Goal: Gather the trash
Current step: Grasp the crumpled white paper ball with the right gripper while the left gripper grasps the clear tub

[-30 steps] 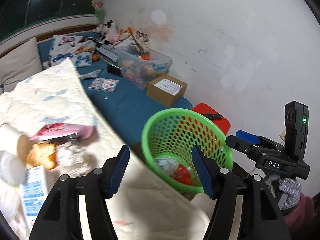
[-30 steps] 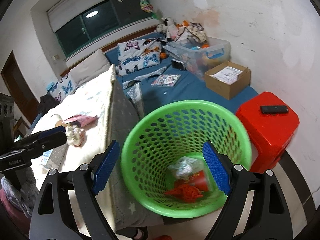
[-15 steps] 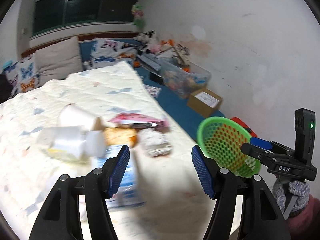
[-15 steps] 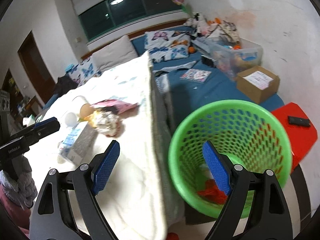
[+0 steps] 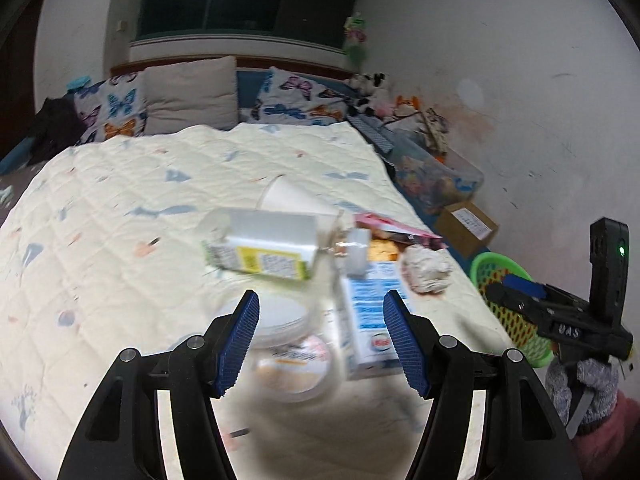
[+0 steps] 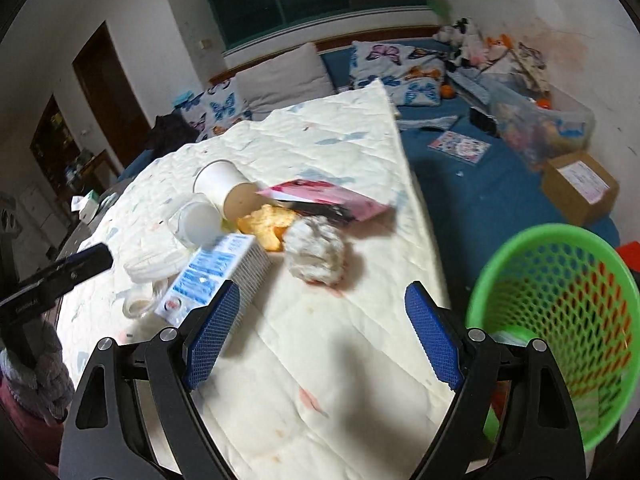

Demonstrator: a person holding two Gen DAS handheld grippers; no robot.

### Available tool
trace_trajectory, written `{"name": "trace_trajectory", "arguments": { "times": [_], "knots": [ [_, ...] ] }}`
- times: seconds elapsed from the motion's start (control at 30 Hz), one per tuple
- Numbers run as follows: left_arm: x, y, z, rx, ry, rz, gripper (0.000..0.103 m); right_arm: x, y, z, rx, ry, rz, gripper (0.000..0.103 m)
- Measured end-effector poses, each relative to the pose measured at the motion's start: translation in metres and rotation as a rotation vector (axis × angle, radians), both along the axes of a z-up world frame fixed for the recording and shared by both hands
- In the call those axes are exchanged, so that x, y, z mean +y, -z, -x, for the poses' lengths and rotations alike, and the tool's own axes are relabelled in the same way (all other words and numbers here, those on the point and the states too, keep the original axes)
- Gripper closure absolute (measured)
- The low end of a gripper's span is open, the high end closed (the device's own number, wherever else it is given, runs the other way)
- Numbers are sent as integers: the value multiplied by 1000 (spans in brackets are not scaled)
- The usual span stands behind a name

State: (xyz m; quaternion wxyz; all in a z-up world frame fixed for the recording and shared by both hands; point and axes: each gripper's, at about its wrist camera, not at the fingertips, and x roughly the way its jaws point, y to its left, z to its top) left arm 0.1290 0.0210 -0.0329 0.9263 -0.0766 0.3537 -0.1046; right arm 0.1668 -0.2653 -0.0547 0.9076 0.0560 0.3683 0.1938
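Note:
A pile of trash lies on the cream quilt (image 6: pixel 328 148): a blue-and-white carton (image 6: pixel 208 276), a crumpled white tissue wad (image 6: pixel 316 254), a paper cup on its side (image 6: pixel 224 190), a pink wrapper (image 6: pixel 324 196), an orange snack (image 6: pixel 266 224) and a clear tub with a lid (image 5: pixel 292 344). A white and yellow-green bottle (image 5: pixel 264 248) lies among them. The green mesh basket (image 6: pixel 560 320) stands beside the bed at the right. My left gripper (image 5: pixel 320 336) is open over the tub and carton. My right gripper (image 6: pixel 320 336) is open and empty above the quilt, short of the tissue wad.
Pillows (image 5: pixel 188 96) line the head of the bed. A cardboard box (image 6: pixel 580 188), a clear storage bin (image 6: pixel 540 124) and toys sit on the blue mat by the white wall. A red stool (image 6: pixel 630 252) stands behind the basket.
Both grippers have swung left from the green basket toward the trash pile on the quilt. The left one has come down close over the tub and carton. Both stayed open.

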Motion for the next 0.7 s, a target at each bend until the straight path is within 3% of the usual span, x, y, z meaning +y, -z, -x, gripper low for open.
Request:
{"name": "trace_trajectory", "arguments": {
  "times": [0.43, 0.7],
  "knots": [
    [26, 12, -2, 47, -46, 23, 41, 30, 26, -49, 60, -27, 28, 26],
    [17, 25, -16, 91, 1, -11, 23, 32, 40, -63, 106, -42, 20, 39]
  ]
}}
